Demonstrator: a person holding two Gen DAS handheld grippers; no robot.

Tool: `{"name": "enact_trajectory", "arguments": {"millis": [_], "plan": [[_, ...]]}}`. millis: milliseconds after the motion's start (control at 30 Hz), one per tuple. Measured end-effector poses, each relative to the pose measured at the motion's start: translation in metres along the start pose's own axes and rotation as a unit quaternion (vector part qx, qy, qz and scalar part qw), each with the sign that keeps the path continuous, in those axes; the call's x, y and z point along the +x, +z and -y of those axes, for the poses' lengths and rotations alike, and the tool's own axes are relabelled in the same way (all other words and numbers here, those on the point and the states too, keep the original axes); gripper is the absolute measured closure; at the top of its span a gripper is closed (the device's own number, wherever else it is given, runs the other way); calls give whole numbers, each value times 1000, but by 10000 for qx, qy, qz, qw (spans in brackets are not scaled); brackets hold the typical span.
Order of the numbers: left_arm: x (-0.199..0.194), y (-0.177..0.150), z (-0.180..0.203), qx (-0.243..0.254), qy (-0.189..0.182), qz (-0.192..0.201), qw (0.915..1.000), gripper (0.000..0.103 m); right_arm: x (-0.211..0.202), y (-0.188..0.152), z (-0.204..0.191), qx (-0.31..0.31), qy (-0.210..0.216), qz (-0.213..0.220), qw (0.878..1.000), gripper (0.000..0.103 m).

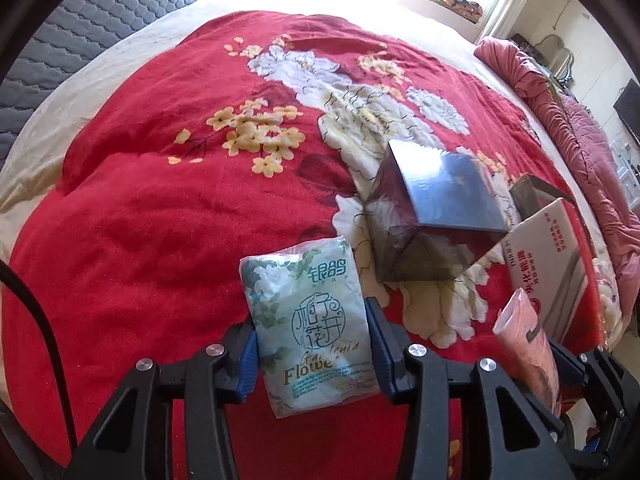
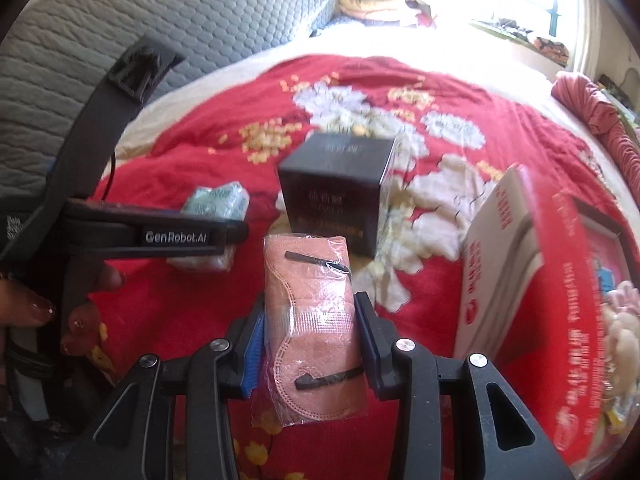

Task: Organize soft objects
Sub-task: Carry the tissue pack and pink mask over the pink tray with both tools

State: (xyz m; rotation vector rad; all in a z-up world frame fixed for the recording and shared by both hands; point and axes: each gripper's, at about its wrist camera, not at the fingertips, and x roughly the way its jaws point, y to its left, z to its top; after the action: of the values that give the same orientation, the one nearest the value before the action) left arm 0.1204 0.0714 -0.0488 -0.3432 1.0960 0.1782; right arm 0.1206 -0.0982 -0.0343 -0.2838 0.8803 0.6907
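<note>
A pale green and white tissue pack (image 1: 312,320) with printed flowers stands between the blue pads of my left gripper (image 1: 311,326), which is shut on its two long sides above the red blanket. In the right wrist view, my right gripper (image 2: 310,310) is shut on a clear packet of pink face masks (image 2: 312,320). The same pink packet (image 1: 528,352) shows at the lower right of the left wrist view. My left gripper (image 2: 236,234) appears side-on at the left of the right wrist view, with the tissue pack (image 2: 218,200) in it.
A glossy dark box (image 1: 432,208) stands on the red floral blanket (image 1: 160,220) just beyond both grippers. A red and white carton (image 2: 520,280) lies to its right. A bunched pink quilt (image 1: 560,100) runs along the right edge. A hand (image 2: 32,312) holds the left gripper.
</note>
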Motion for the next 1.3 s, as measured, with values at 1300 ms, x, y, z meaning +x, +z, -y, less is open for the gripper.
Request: {"name": "enact_trajectory", "arguments": {"millis": [1300], "plan": [[-36,-29,373,3378,-1385,96,9309,56,-182,-95,256,2456,-1879,1057,9451,61]]}}
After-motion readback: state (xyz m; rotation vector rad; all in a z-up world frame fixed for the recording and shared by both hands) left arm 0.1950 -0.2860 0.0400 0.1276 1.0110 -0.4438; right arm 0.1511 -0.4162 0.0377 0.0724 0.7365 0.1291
